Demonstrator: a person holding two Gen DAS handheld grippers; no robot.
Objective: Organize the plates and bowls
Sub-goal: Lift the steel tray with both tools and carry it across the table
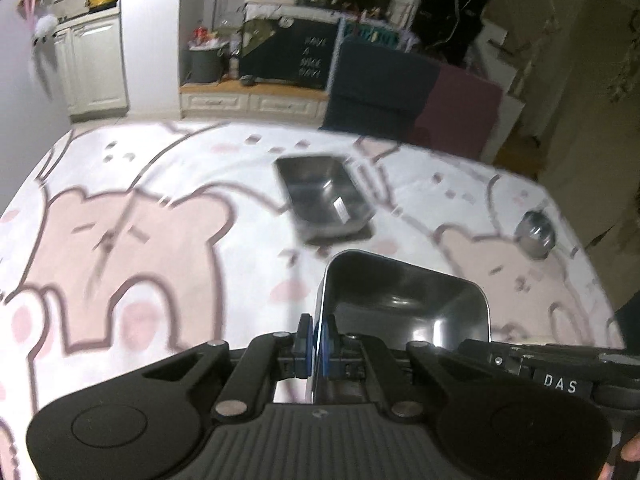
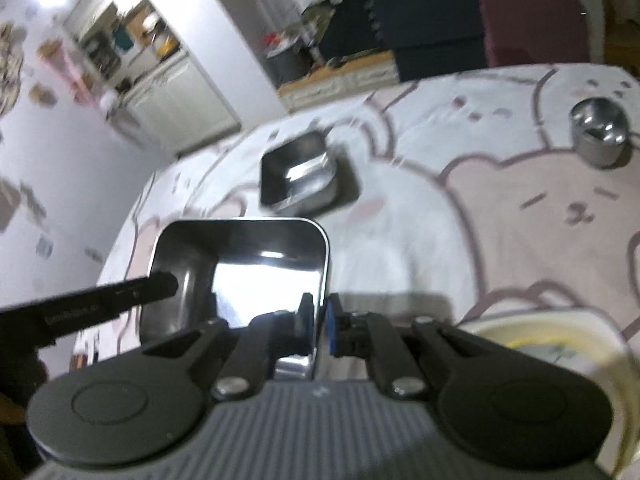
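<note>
- The left tool (image 1: 316, 346) is clamped shut on the left wall of a square steel tray (image 1: 404, 300), its blue pads (image 1: 325, 344) pinching the thin rim from both sides.
- The right tool (image 2: 318, 330) is closed on the opposite wall of the same tray (image 2: 240, 264); the left tool's black finger (image 2: 120, 292) shows reaching in at the tray's far side.
- So the tray hangs between both tools, above the bear-print cloth (image 1: 140, 240) on the desk, and looks lifted clear of it.
- Ahead of both tools, a little beyond the held tray, a second steel tray (image 1: 324, 196) rests on the cloth; it appears the likely place to nest the carried one, though that is a guess from the task.
- To do this well: keep both tools level with each other so the tray does not tilt or twist out of the thin-rim pinch.
- Line up the corners over the waiting tray before lowering; the two look turned differently.
- Let go only once the tray is seated.
- A small steel cup (image 1: 536, 236) stands far off to the right, and a pale yellow bowl (image 2: 540, 332) sits just right of the right tool; keep the swing away from both.
</note>
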